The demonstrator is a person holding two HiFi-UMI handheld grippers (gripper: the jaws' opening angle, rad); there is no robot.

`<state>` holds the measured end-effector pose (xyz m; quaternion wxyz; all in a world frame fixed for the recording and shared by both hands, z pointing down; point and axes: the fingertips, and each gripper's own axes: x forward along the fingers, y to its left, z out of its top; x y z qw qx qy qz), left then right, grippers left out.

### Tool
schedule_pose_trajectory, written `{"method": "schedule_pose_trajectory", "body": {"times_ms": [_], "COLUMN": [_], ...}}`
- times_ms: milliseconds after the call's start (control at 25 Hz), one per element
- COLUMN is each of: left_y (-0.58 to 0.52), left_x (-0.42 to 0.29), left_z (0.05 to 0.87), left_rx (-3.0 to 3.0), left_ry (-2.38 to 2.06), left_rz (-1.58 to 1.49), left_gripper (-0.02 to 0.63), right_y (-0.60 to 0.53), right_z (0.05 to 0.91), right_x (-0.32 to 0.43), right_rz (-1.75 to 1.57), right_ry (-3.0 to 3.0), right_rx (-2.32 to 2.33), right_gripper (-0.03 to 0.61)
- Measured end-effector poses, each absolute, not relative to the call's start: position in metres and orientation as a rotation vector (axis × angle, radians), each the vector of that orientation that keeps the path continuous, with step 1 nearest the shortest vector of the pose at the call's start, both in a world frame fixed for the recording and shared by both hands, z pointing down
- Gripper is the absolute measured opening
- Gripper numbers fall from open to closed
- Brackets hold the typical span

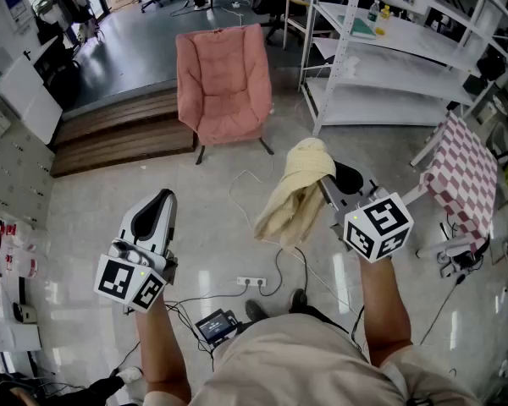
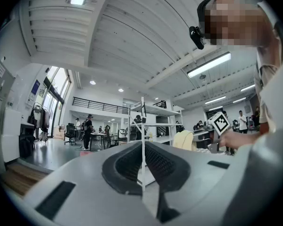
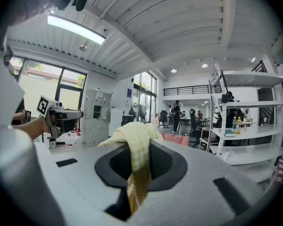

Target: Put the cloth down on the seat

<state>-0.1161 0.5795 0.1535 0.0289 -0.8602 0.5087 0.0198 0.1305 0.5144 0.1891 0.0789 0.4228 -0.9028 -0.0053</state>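
Observation:
A pale yellow cloth (image 1: 293, 189) hangs bunched from my right gripper (image 1: 328, 181), well above the floor. In the right gripper view the cloth (image 3: 134, 147) is pinched between the shut jaws of the right gripper (image 3: 136, 175) and drapes over their tips. The seat is a pink padded chair (image 1: 224, 81) standing at the far side of the floor, some way ahead of both grippers; a strip of the chair (image 3: 178, 139) shows behind the cloth. My left gripper (image 1: 158, 203) is held low at the left, shut with nothing in it; its jaws meet in the left gripper view (image 2: 142, 171).
A white shelving rack (image 1: 389, 62) stands right of the chair. A pink-and-white checked cloth (image 1: 462, 169) lies over a frame at far right. A wooden step (image 1: 118, 132) runs left of the chair. Cables and a power strip (image 1: 252, 282) lie on the floor.

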Motion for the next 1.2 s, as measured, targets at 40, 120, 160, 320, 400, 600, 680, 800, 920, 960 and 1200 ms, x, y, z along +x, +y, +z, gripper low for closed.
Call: {"method": "schedule_pose_trajectory", "body": {"times_ms": [40, 120, 160, 320, 400, 600, 680, 800, 920, 960, 1200], "left_y": [0.580, 0.580, 0.580, 0.580, 0.581, 0.577, 0.576, 0.574, 0.568, 0.566, 0.537], "left_x": [-0.115, -0.114, -0.115, -0.125, -0.130, -0.138, -0.139, -0.143, -0.147, -0.147, -0.141], "left_z": [0.154, 0.154, 0.154, 0.155, 0.157, 0.161, 0.164, 0.166, 0.169, 0.171, 0.179], "left_rx": [-2.653, -2.654, -2.655, -2.660, -2.663, -2.671, -2.673, -2.681, -2.686, -2.688, -2.702], "left_ry": [1.571, 1.572, 1.572, 1.565, 1.561, 1.556, 1.555, 1.556, 1.562, 1.563, 1.571], "left_rz": [0.061, 0.063, 0.064, 0.071, 0.075, 0.086, 0.092, 0.098, 0.105, 0.106, 0.082], "left_gripper": [0.017, 0.017, 0.017, 0.017, 0.017, 0.017, 0.017, 0.017, 0.017, 0.017, 0.017], "right_y": [0.514, 0.515, 0.515, 0.517, 0.517, 0.512, 0.509, 0.504, 0.496, 0.492, 0.456], "right_z": [0.189, 0.189, 0.188, 0.187, 0.187, 0.191, 0.192, 0.190, 0.186, 0.186, 0.186], "right_x": [0.133, 0.135, 0.135, 0.127, 0.123, 0.118, 0.117, 0.115, 0.111, 0.110, 0.114], "right_rz": [-0.017, -0.020, -0.022, -0.024, -0.024, -0.011, 0.008, 0.051, 0.048, 0.043, 0.035], "right_ry": [-2.700, -2.695, -2.693, -2.686, -2.683, -2.674, -2.682, -2.701, -2.705, -2.703, -2.702], "right_rx": [1.268, 1.272, 1.274, 1.290, 1.300, 1.316, 1.332, 1.349, 1.348, 1.346, 1.336], "right_gripper": [0.035, 0.035, 0.035, 0.035, 0.035, 0.035, 0.035, 0.037, 0.037, 0.037, 0.037]}}
